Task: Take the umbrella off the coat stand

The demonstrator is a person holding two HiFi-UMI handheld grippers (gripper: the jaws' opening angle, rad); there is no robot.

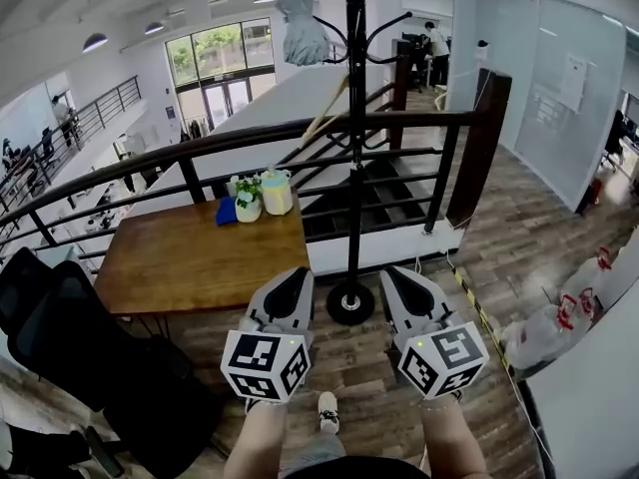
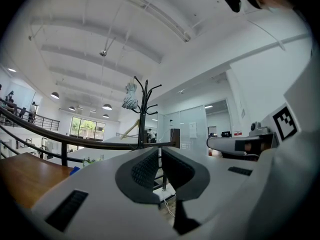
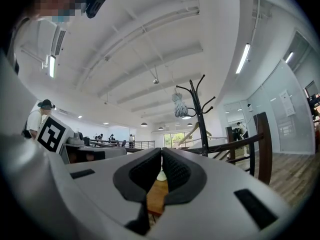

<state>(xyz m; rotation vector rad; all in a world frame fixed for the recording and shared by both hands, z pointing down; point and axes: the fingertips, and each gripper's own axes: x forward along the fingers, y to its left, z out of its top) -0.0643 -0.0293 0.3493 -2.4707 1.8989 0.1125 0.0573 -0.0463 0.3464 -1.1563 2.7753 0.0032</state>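
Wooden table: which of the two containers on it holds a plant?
The small white pot, with green leaves rising from it, next to the blue item. The taller pale yellow jug shows none.

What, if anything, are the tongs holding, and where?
Nothing: left tongs and right tongs are shut and empty; the umbrella hangs on the coat stand.

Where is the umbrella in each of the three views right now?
Head view: the umbrella hangs at top centre, just left of the coat stand.
Left gripper view: the umbrella is slightly left of centre, high on the coat stand.
Right gripper view: the umbrella is just right of centre, beside the coat stand.
Shared landmark: the black coat stand, with the umbrella on its left in every view.
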